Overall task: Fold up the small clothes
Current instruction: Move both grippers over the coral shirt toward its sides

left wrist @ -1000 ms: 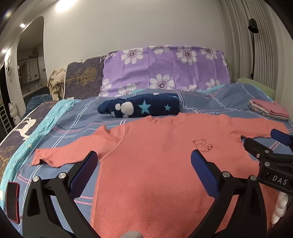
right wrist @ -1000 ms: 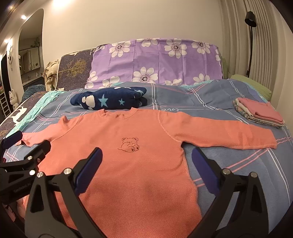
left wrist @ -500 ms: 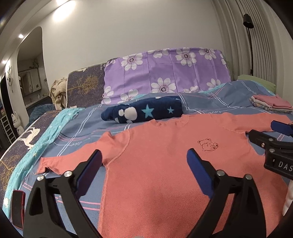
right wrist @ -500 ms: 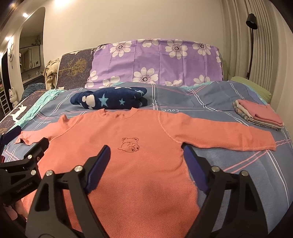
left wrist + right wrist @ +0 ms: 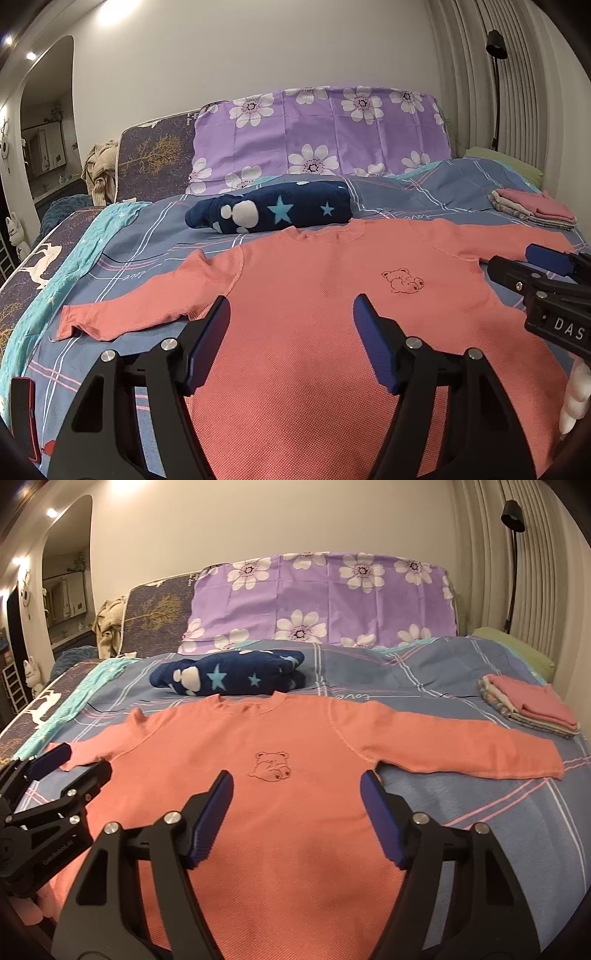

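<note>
A coral long-sleeved shirt (image 5: 325,266) with a small bear outline on the chest lies flat and face up on the bed, sleeves spread to both sides. My left gripper (image 5: 291,306) hovers over its lower left part. Its jaws are closing, with only air between the blue pads. My right gripper (image 5: 296,779) hangs over the shirt (image 5: 288,731) below the bear; its jaws are closing too and hold nothing. Each gripper shows at the edge of the other's view: the right gripper (image 5: 517,264) and the left gripper (image 5: 74,766).
A rolled navy blanket with stars (image 5: 273,212) lies just behind the collar. A stack of folded clothes (image 5: 528,705) sits at the right of the blue plaid sheet (image 5: 424,686). A purple flowered pillow (image 5: 321,136) stands at the head. A red-edged phone (image 5: 22,417) lies near left.
The jaws of both grippers have come closer together. Neither hand has shifted, and the shirt lies as before.
</note>
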Motion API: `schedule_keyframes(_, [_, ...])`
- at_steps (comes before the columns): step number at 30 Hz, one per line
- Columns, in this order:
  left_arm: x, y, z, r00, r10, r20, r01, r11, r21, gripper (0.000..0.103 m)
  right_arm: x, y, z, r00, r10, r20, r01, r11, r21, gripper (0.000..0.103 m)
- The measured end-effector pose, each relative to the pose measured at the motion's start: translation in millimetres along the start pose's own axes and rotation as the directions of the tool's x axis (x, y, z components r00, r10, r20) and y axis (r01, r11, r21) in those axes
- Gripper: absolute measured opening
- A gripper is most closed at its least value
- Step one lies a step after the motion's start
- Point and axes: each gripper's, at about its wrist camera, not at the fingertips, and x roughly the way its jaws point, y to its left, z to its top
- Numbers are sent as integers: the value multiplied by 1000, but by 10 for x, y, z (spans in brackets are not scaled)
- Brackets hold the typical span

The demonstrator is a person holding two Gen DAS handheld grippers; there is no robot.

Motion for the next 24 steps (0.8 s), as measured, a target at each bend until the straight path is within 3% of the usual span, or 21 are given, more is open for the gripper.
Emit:
schedule_keyframes(15, [-66, 131, 3, 999, -6, 31, 6, 1000, -18, 71, -44, 75, 6, 1000, 20, -14, -20, 1000, 5, 60])
schedule_keyframes(24, [-31, 226, -37, 999, -26, -20, 25, 999, -25, 70, -33, 134, 7, 999, 18, -36, -18, 1000, -18, 60])
